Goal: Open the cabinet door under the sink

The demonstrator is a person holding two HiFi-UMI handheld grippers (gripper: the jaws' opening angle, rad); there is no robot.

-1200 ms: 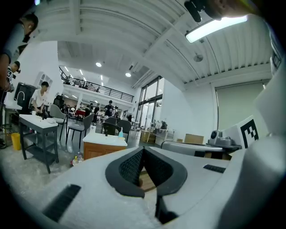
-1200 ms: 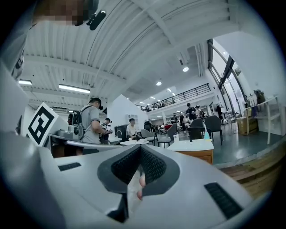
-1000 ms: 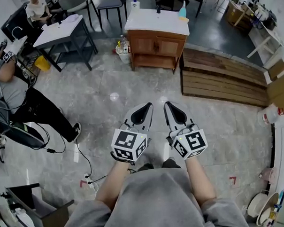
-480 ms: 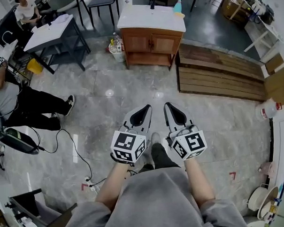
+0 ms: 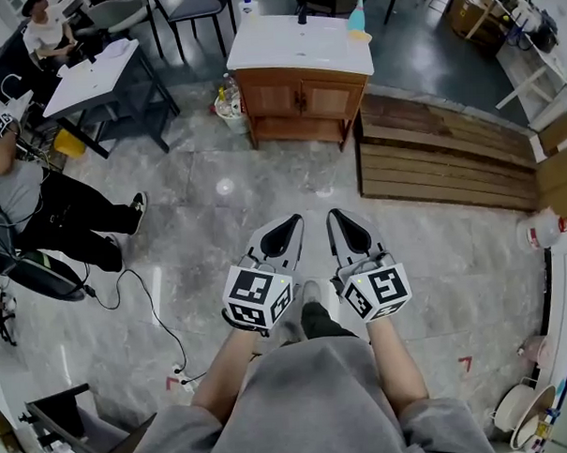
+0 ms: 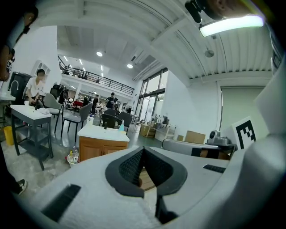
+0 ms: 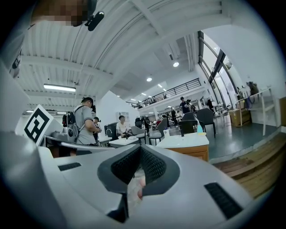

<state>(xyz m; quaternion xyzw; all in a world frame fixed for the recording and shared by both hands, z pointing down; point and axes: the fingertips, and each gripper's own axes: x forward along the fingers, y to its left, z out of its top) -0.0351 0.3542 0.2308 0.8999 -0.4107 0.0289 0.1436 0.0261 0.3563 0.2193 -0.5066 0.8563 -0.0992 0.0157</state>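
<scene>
The wooden sink cabinet (image 5: 301, 100) with a white top stands on the far side of the floor, both its doors closed. It also shows small in the left gripper view as the cabinet (image 6: 100, 148) and in the right gripper view as the cabinet (image 7: 193, 152). My left gripper (image 5: 296, 217) and right gripper (image 5: 332, 212) are held side by side in front of my body, well short of it and pointing toward it. Both are shut with nothing between the pads, as the left gripper (image 6: 143, 150) and right gripper (image 7: 140, 148) show in their own views.
A stack of wooden planks (image 5: 440, 158) lies right of the cabinet. A small bin of bottles (image 5: 227, 103) sits at its left side. A desk (image 5: 99, 74) and a seated person (image 5: 38, 194) are at the left, with a cable (image 5: 146, 293) on the floor. Buckets (image 5: 517, 412) stand lower right.
The cabinet has grown larger in the head view as I walk toward it, and a shoe now shows between the grippers. Both grippers stay shut, side by side.
</scene>
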